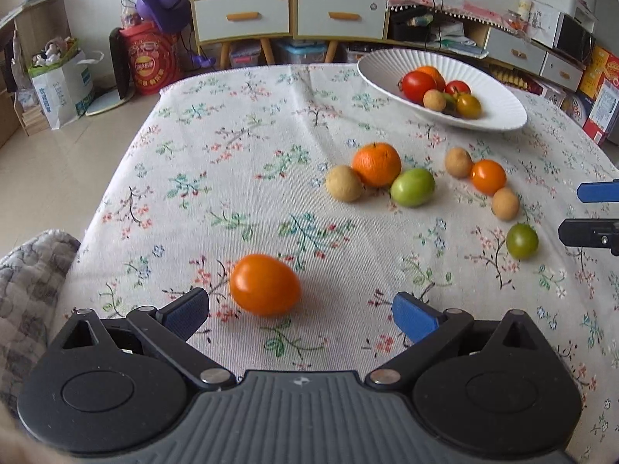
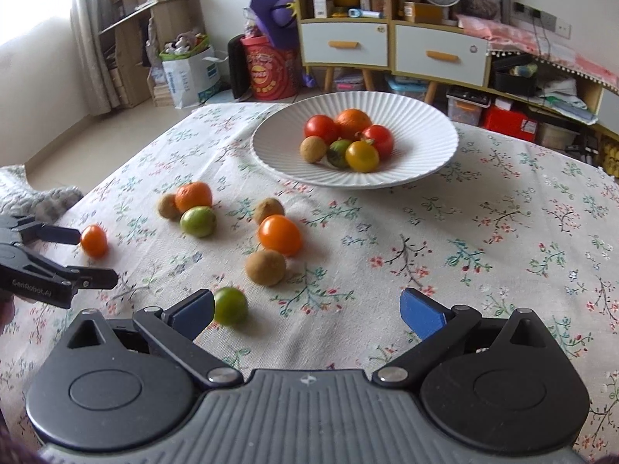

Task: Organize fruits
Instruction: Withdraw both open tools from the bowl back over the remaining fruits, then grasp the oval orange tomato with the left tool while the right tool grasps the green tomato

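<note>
**A:** Your left gripper (image 1: 300, 315) has its jaws spread wide and holds nothing. The smooth oval orange tomato (image 1: 265, 285) lies low in the left wrist frame, between the blue pads but hard toward the left one. Close now and that pad meets it first; a round skin on the floral woven tablecloth (image 1: 240, 147) could roll out, toward the table edge at the frame's left.

**B:** And the right?

**A:** Your right gripper (image 2: 307, 315) is likewise spread and empty. The small round green tomato (image 2: 230, 305) sits at the lower left of its frame, right by the left pad (image 2: 193, 314), perhaps touching. It is off-centre, so you may nudge it away.

**B:** Where do they go?

**A:** The ribbed white ceramic bowl (image 2: 425, 154), upper centre, already holds six fruits. Drop one hard and the pile may scatter.
</note>
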{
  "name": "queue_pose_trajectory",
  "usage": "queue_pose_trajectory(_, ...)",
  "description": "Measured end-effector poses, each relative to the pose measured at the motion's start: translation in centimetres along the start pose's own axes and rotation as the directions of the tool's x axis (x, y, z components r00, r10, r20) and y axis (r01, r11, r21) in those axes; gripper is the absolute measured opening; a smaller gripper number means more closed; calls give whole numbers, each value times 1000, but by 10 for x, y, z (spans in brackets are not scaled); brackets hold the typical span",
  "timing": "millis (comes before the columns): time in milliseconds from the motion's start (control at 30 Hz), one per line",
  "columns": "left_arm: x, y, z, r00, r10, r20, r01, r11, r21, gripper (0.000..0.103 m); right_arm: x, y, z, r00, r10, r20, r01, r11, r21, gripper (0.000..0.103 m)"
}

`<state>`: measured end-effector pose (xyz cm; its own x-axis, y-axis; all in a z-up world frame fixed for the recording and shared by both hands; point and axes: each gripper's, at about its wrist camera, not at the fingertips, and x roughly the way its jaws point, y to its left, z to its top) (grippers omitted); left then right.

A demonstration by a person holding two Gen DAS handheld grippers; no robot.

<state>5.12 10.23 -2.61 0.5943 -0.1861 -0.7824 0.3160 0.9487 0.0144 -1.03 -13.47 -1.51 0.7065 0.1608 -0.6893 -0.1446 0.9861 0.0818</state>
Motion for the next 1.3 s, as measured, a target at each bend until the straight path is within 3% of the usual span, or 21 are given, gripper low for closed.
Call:
queue_pose_trajectory(367,-2,0,-7,999,-21,25,21,1000,-9,102,14,27,-15,998,22,-60,-29,993,-114,102)
queue_pose_trajectory(533,-7,0,-5,998,-29,50,30,999,-18,84,14,32,-17,998,28,-55,-35,991,-131,99)
queue_pose_trajectory(667,-7,2,-4,998,-28,61,30,999,-36,76,14,34,-16,998,33,-51,-39,990,-132,95)
queue_pose_trajectory(833,-8,4,-2,997,-40,71,44,998,-52,63,14,38,-14,998,46,-44,-52,988,-148,89)
queue_pose_trajectory(1300,-7,8,-3,994,-20,107,29,996,-87,59,14,45,-10,996,83,-40,-88,984,-158,61)
